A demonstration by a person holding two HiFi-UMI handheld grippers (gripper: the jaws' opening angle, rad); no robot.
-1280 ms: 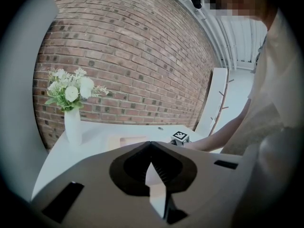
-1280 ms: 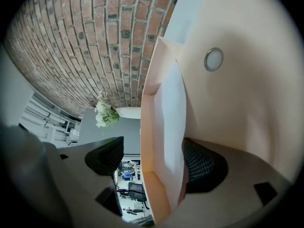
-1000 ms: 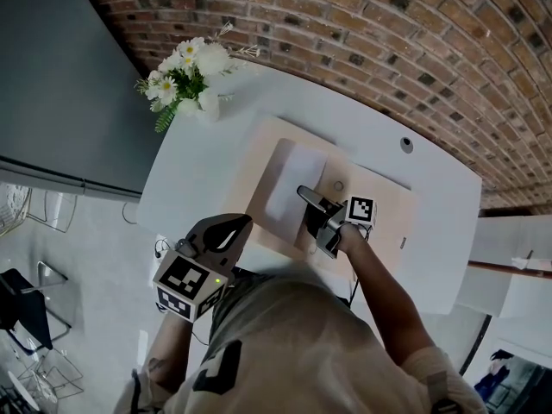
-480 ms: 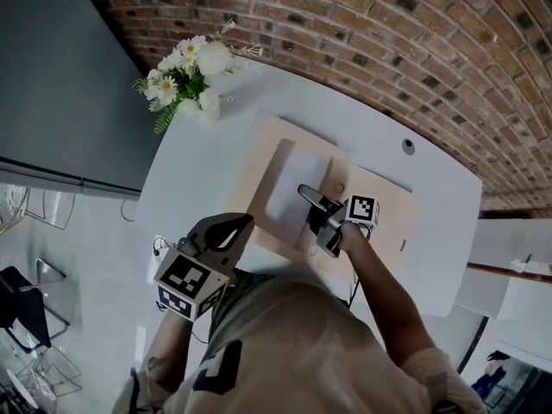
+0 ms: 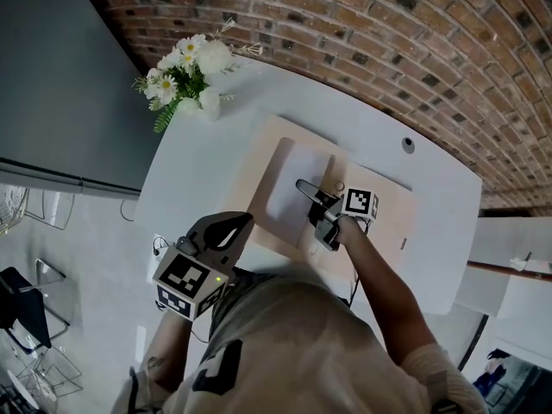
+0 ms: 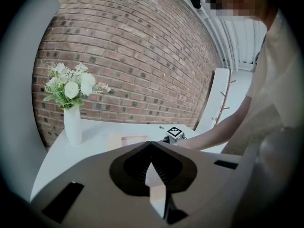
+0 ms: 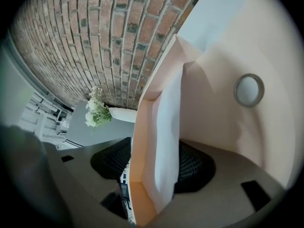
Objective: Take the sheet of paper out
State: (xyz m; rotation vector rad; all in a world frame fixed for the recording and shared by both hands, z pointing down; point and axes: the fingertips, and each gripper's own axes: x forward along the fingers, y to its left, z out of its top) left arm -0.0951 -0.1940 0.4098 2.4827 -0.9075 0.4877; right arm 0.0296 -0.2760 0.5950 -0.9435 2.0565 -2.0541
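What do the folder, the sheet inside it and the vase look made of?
Folder: probably thin card, matt tan; its raised flap curves without creasing.
Sheet: plain white paper, matt, with a thin edge.
Vase: smooth, even white, perhaps ceramic or plastic; the look does not settle which.

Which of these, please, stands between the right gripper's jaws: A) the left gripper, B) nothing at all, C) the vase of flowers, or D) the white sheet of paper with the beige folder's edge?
D: in the right gripper view the white sheet of paper and the beige folder's edge run between the right gripper's jaws, which have just been closing.
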